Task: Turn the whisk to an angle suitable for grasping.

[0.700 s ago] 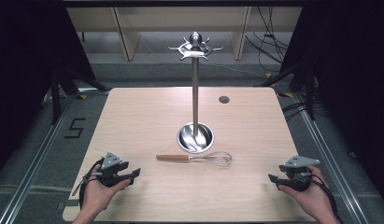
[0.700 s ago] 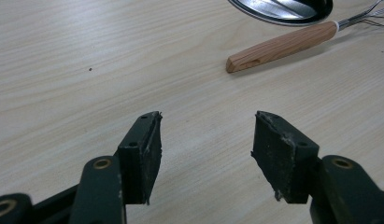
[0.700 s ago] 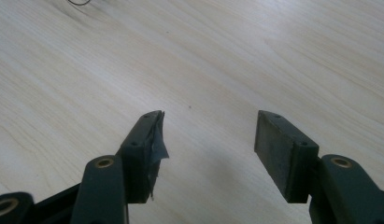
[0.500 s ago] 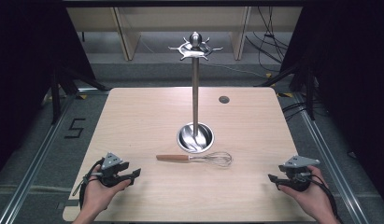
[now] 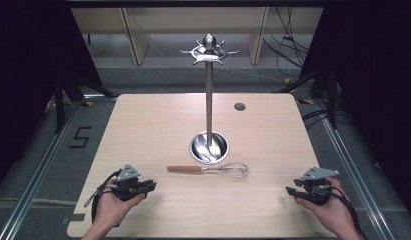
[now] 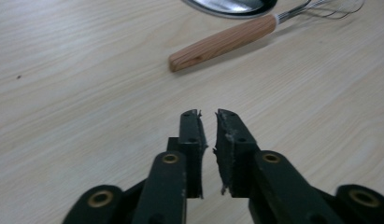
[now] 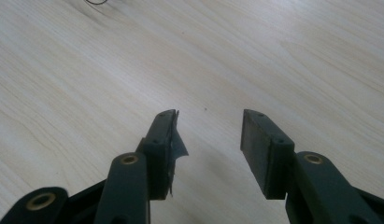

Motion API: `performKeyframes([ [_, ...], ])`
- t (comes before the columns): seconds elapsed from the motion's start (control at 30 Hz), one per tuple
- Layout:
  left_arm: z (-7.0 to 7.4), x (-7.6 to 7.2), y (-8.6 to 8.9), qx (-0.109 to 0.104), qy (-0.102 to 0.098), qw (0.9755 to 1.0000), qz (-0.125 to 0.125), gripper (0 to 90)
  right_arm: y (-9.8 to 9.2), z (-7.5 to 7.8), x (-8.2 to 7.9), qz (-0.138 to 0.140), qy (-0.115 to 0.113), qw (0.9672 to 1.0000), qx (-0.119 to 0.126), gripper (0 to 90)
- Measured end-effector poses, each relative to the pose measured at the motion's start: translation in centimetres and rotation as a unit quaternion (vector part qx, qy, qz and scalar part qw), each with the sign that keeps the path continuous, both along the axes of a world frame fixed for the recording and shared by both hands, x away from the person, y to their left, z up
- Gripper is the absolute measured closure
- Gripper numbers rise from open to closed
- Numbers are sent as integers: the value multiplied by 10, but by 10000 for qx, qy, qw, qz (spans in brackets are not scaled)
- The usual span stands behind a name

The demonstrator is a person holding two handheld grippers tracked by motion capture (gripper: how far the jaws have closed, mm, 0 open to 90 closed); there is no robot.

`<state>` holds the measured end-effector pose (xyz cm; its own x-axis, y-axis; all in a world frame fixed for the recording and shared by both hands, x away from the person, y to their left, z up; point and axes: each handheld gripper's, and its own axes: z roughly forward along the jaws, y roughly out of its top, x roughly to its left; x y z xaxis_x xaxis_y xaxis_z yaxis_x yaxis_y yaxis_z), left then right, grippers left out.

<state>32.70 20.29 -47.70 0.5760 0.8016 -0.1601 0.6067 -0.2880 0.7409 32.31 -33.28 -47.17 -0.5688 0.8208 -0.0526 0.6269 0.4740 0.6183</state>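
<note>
A whisk (image 5: pixel 209 170) with a wooden handle (image 6: pixel 222 43) lies flat on the wooden table (image 5: pixel 273 130), just in front of a tall steel utensil stand (image 5: pixel 209 100) with a bowl-shaped base (image 5: pixel 209 148). My left gripper (image 5: pixel 152 186) rests at the near left of the table and points toward the whisk handle. Its jaws (image 6: pixel 208 114) are drawn together to a thin slit with nothing between them. My right gripper (image 5: pixel 289 190) sits at the near right, and its jaws (image 7: pixel 208 116) stand well apart over bare wood.
A small dark round hole (image 5: pixel 239 106) marks the table's far right. The hooks at the stand's top (image 5: pixel 209 50) carry nothing. Cables (image 5: pixel 288 50) trail on the floor behind the table.
</note>
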Motion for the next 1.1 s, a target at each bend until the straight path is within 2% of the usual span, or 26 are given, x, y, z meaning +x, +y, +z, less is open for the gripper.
performKeyframes([
  [0.07, 7, 4, -14, -1, -36, 9999, -158, 858, 1, 0, -1, -44, 0, 10000, 31, 566],
  [0.1, 12, 7, -19, 205, -21, 9991, -375, 877, 2, 0, -1, -42, 25, 10000, 35, 566],
  [0.13, 15, 10, -28, 189, 2, 9990, -411, 888, 2, 1, -1, -79, 67, 9999, 59, 566],
  [0.2, 20, 18, -45, 145, 9, 9986, -510, 890, 1, 0, 0, -22, -14, 10000, 32, 566],
  [0.23, 25, 32, -70, 129, 5, 9985, -524, 892, 1, 0, 0, -15, -20, 10000, -2, 566],
  [0.27, 25, 32, -70, 129, 5, 9985, -524, 893, 1, 0, 0, -15, -20, 10000, -2, 566],
  [0.3, 26, 39, -81, 150, 0, 9982, -579, 893, 0, 0, 0, -5, -23, 10000, -7, 566],
  [0.33, 28, 48, -90, 290, -42, 9976, -626, 893, 0, 0, 0, -6, -9, 10000, -1, 566],
  [0.37, 29, 55, -101, 318, -44, 9977, -590, 893, 0, 0, 0, -1, -12, 10000, 2, 566],
  [0.43, 31, 70, -121, 246, 3, 9982, -554, 894, 0, 0, 0, 16, -11, 10000, 10, 566],
  [0.53, 30, 91, -151, 355, -39, 9977, -568, 893, 0, -1, 0, 3, -2, 10000, 40, 566],
  [0.67, 21, 112, -184, 299, 162, 9986, -405, 893, -1, -1, 1, 55, -3, 10000, 35, 566],
  [0.77, 15, 120, -201, 401, 361, 9977, -408, 894, 0, -1, 0, 38, 29, 10000, 71, 566],
  [0.83, 9, 125, -216, 356, 476, 9976, -359, 894, 0, -2, 1, 55, 20, 10000, 63, 565],
  [0.87, 9, 125, -216, 356, 476, 9976, -359, 894, 0, -2, 1, 55, 20, 10000, 63, 565],
  [1.0, 5, 128, -227, 343, 679, 9962, -420, 894, 0, -2, 0, 69, 21, 9999, 69, 565],
  [1.03, 3, 128, -229, 341, 688, 9963, -396, 894, 1, -1, 0, 7, 103, 9999, 114, 565],
  [1.1, 0, 129, -233, 315, 820, 9951, -448, 894, 0, -3, 0, 79, 45, 9999, 54, 564],
])
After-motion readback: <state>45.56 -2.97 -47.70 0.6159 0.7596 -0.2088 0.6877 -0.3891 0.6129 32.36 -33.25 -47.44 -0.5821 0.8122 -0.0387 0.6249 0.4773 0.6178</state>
